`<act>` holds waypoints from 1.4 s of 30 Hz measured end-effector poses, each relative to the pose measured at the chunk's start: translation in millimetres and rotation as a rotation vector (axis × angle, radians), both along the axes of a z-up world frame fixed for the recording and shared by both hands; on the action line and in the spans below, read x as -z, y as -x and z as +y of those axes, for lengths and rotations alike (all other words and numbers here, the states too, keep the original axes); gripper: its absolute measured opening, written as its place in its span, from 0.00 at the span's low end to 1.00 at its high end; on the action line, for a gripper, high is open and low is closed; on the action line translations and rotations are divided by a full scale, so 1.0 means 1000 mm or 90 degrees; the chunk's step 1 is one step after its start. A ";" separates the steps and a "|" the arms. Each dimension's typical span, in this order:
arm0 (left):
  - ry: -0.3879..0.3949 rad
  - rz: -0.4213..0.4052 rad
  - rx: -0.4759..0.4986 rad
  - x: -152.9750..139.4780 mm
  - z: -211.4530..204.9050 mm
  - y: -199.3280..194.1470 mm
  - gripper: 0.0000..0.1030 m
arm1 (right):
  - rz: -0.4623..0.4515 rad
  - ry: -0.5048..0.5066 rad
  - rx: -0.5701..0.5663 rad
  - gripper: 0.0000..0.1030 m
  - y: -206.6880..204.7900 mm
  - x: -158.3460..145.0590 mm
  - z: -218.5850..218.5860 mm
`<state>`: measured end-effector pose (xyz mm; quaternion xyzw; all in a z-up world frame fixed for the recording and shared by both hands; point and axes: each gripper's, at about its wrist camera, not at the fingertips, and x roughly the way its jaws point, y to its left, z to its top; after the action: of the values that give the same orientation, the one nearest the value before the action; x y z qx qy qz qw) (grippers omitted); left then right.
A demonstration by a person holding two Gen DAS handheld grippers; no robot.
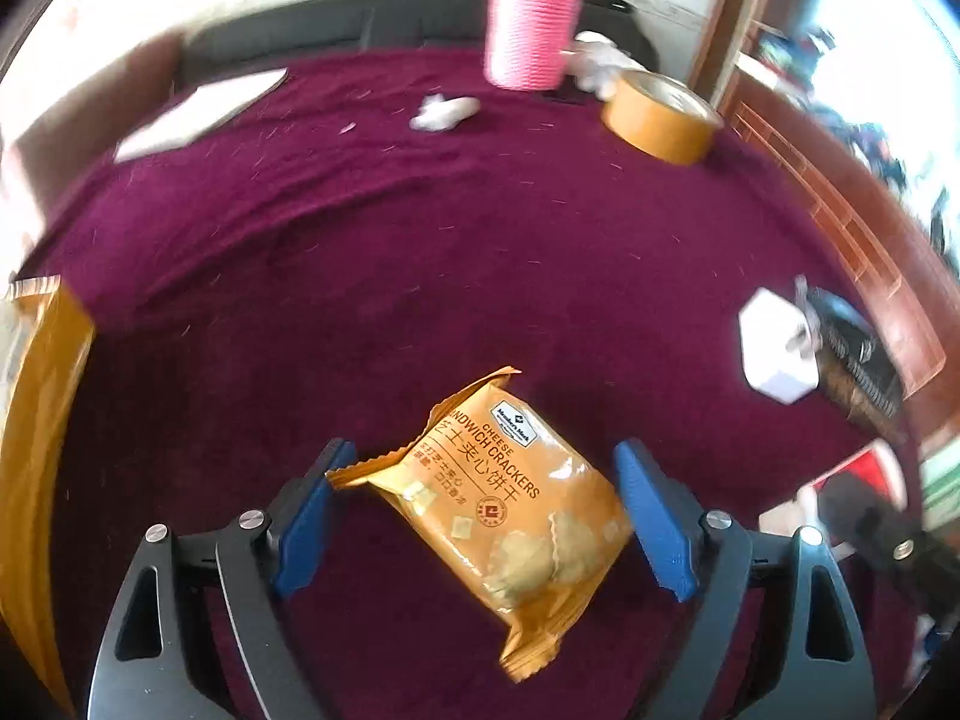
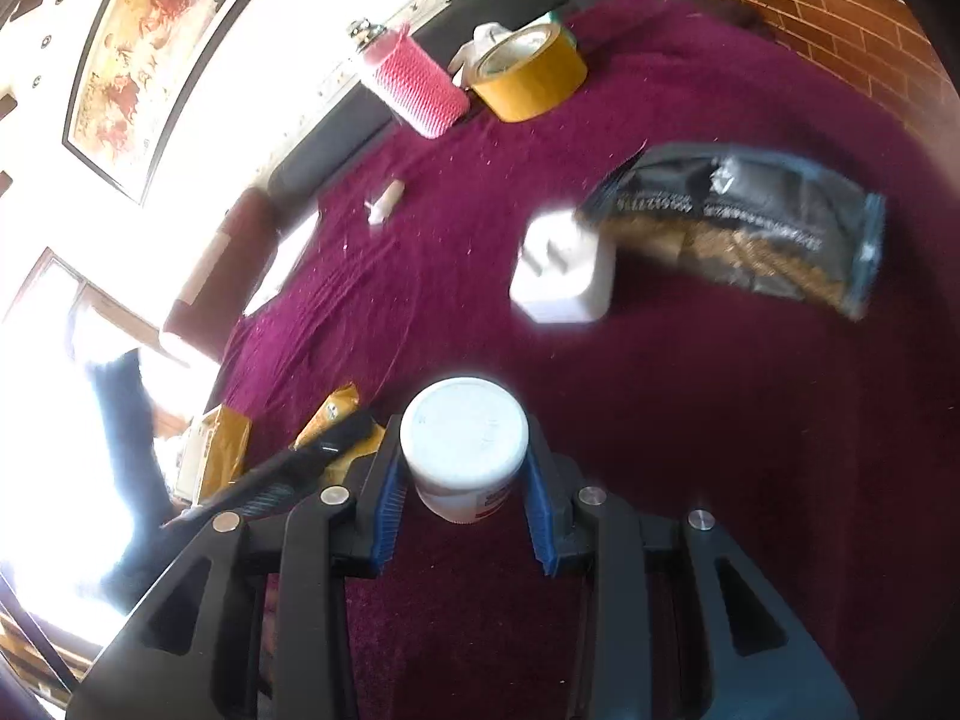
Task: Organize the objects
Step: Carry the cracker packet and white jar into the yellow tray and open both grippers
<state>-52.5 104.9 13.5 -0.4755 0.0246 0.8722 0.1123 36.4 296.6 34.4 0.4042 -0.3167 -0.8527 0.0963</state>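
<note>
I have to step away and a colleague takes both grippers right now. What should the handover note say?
Left gripper: open, straddling the orange cracker packet on the purple cloth; not gripped yet.
Right gripper: shut on the white jar.
Loose on the cloth: white charger touching the dark snack bag; tape roll and pink cup at the far edge.
Done: nothing visibly sorted.
Left: probably close on the packet, place both items, then gather the rest.

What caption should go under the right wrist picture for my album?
Right gripper clamps a white jar above a maroon cloth with a charger and tape roll.
</note>
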 end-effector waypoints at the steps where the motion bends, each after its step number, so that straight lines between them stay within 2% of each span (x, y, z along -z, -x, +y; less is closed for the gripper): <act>1: 0.007 0.008 0.009 0.000 0.004 -0.001 0.78 | 0.000 0.004 0.003 0.31 0.001 0.001 0.002; 6: 0.009 0.027 0.025 -0.005 0.005 -0.007 0.55 | -0.010 0.025 0.016 0.31 0.002 0.005 0.010; 10: -0.036 0.016 0.024 -0.015 -0.014 -0.011 0.52 | -0.011 0.024 0.017 0.31 0.000 0.005 0.013; 14: -0.089 0.045 0.011 -0.040 -0.042 -0.036 0.52 | -0.021 0.020 0.009 0.31 0.003 0.011 0.010; 18: -0.125 0.093 0.005 -0.074 -0.087 -0.071 0.53 | -0.033 0.064 0.010 0.31 0.005 0.021 0.015; 22: -0.111 0.147 -0.035 -0.100 -0.155 -0.106 0.53 | -0.017 0.066 -0.003 0.31 0.003 0.016 0.008; 25: -0.071 0.192 -0.088 -0.111 -0.213 -0.131 0.53 | -0.018 0.022 -0.039 0.31 0.002 0.001 -0.024; 27: -0.039 0.211 -0.121 -0.113 -0.247 -0.142 0.53 | -0.006 0.012 -0.089 0.31 -0.004 -0.017 -0.062; 31: 0.010 0.201 -0.184 -0.094 -0.312 -0.157 0.53 | 0.011 0.016 -0.199 0.31 -0.011 -0.051 -0.146; 36: -0.006 0.150 -0.232 -0.063 -0.371 -0.163 0.53 | -0.010 0.007 -0.339 0.32 -0.018 -0.062 -0.253; 42: -0.050 0.110 -0.263 -0.036 -0.405 -0.158 0.53 | -0.085 -0.051 -0.474 0.32 -0.034 -0.040 -0.362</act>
<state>105.7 -300.0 49.5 -0.3893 -0.0978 0.9144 -0.0524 70.2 -65.1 74.5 0.5493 -0.1204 -0.7431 0.3627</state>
